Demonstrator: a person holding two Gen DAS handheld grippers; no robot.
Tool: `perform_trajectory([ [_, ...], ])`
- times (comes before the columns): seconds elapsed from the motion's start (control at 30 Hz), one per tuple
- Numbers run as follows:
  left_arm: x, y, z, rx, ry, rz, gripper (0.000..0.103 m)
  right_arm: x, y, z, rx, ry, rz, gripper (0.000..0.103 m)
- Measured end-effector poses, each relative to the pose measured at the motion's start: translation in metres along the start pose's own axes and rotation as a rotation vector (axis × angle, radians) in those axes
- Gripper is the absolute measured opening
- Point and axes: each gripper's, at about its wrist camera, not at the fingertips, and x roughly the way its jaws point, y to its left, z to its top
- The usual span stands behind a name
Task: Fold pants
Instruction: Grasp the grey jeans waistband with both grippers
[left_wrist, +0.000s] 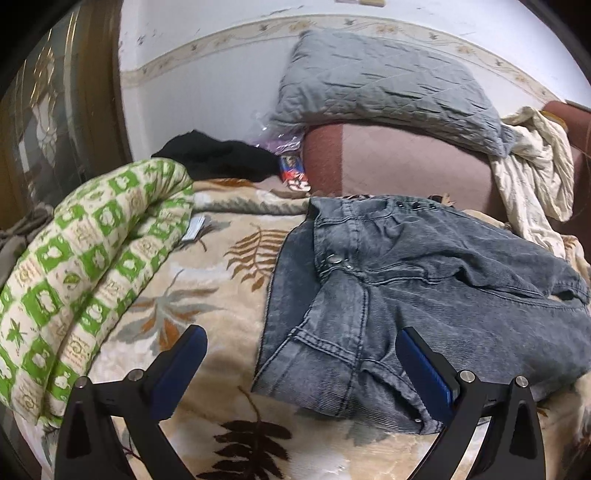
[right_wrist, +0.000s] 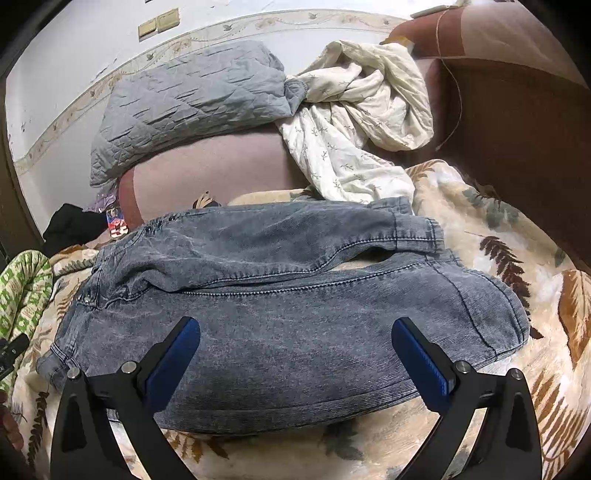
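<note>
Grey-blue denim pants (right_wrist: 288, 291) lie flat on a leaf-patterned blanket (right_wrist: 491, 236), waist at the left, both legs side by side pointing right. In the left wrist view the pants (left_wrist: 424, 280) show their waistband and snap buttons, with a corner of the waist lying nearest me. My left gripper (left_wrist: 301, 343) hovers open over that waist corner, nothing between its fingers. My right gripper (right_wrist: 295, 334) hangs open above the near leg, also holding nothing.
A green-and-cream rolled quilt (left_wrist: 85, 266) lies to the left. A grey quilted pillow (right_wrist: 184, 99) and a crumpled cream sheet (right_wrist: 354, 122) rest against the pink bed end (right_wrist: 221, 170). A black garment (left_wrist: 218, 155) sits by the wall. A brown headboard (right_wrist: 517, 140) rises at right.
</note>
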Motion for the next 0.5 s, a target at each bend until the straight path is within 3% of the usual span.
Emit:
perform_trajectory([
  [0.5, 0.022, 0.004, -0.004, -0.012, 0.063, 0.014, 0.103, -0.008, -0.052, 0.021, 0.184, -0.04, -0.006, 0.103],
])
